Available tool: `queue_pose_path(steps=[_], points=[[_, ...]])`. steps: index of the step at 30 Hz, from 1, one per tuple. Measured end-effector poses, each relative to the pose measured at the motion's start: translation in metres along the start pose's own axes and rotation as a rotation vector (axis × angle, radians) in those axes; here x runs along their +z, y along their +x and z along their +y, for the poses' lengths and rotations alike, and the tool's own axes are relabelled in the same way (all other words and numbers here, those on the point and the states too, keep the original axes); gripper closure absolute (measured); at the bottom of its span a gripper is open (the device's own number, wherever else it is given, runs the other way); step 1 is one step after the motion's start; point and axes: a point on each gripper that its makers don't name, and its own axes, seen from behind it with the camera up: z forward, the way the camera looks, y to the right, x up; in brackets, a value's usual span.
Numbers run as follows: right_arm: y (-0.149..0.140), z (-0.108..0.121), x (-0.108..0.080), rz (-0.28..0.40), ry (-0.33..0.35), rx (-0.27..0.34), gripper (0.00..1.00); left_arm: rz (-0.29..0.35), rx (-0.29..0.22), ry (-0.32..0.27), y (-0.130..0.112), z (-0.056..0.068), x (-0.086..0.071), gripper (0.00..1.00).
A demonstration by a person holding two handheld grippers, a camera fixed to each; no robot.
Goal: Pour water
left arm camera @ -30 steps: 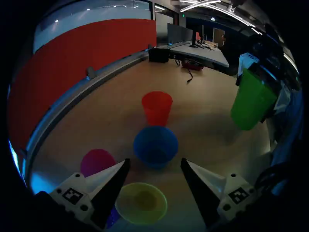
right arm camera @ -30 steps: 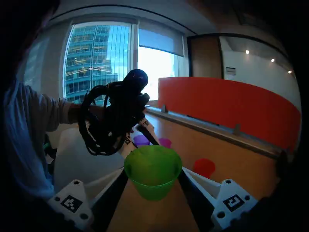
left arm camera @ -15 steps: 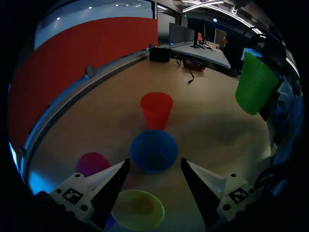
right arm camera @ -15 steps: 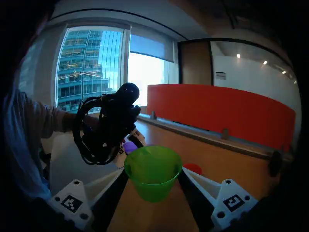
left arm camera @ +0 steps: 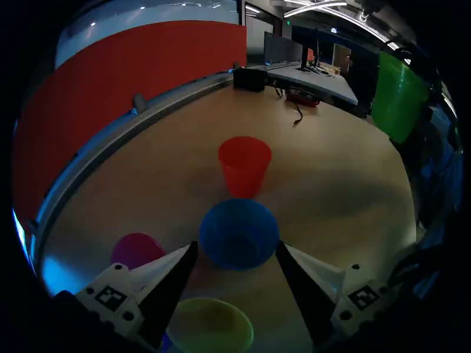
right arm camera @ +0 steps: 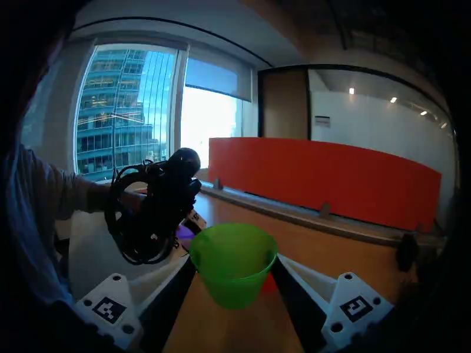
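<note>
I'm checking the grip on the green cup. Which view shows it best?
The right gripper view: the green cup sits close and centred between the fingers of the right gripper, rim towards the camera. The left gripper view shows the green cup small at the upper right edge, side-on, above the table.

The green cup (left arm camera: 399, 97) in the right claw (right arm camera: 234, 260) has risen higher above the desk (left arm camera: 329, 176). The left claw (left arm camera: 235, 244) has edged forward, and the blue cup (left arm camera: 238, 232) is now closer between its fingers.
</note>
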Motion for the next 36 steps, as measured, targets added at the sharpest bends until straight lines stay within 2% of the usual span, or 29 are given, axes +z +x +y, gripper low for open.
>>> queue_pose_path(steps=[12,14,16,21,29,36], points=[[0.002,0.004,-0.004,0.001,-0.015,-0.006,0.1,-0.004,-0.015,0.006,0.0,-0.001,0.01,0.03],[0.002,0.003,-0.004,0.0,-0.015,-0.006,0.1,0.0,-0.025,0.003,0.0,0.0,0.01,0.05],[0.002,0.004,-0.004,0.001,-0.015,-0.005,0.1,0.007,-0.039,-0.008,0.001,0.002,0.01,0.12],[0.001,0.004,-0.004,0.0,-0.017,-0.001,0.1,0.024,-0.062,-0.018,0.003,0.002,0.01,0.14],[0.002,0.005,-0.004,0.0,-0.021,0.0,0.1,0.044,-0.074,-0.012,0.005,0.0,0.006,0.14],[0.002,0.007,-0.003,-0.003,-0.025,0.002,0.1,0.09,-0.064,0.0,0.016,-0.001,-0.006,0.14]])
